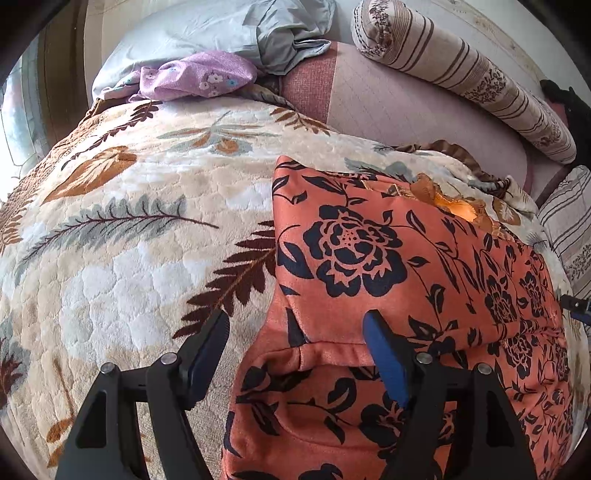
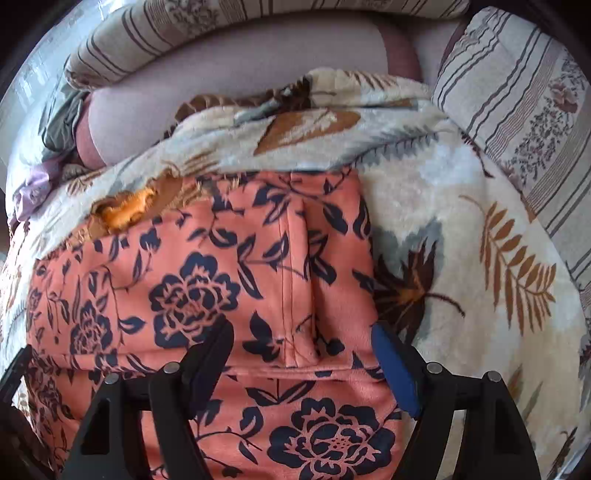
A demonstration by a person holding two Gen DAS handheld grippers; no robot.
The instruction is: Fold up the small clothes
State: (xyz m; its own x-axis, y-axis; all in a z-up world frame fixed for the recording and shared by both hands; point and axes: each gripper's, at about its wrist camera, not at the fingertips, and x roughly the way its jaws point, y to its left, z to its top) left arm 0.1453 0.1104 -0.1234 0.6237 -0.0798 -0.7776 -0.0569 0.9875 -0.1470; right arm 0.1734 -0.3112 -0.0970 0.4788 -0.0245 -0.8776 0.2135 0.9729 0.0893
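Counting from my two wrist views, I find one orange satin garment with a dark navy rose print (image 1: 388, 266), lying flat on one cream plush blanket with brown and grey leaf patterns (image 1: 129, 229), plus two grippers. My left gripper (image 1: 295, 328) hangs with its tongs released, straddling the garment's edge at 9 o'clock: one finger over the blanket, one over the cloth, nothing pinched. My right gripper (image 2: 303, 343) is likewise spread wide above the garment's stitched seam, gripping nothing. The left view alone shows one crumpled lilac flowered cloth (image 1: 199, 77) and one pale blue-grey sheet (image 1: 229, 29) at 12 o'clock. The right view alone shows a second striped beige floral pillow (image 2: 517, 96) at 2 o'clock; one long striped bolster (image 1: 461, 81) appears in both.
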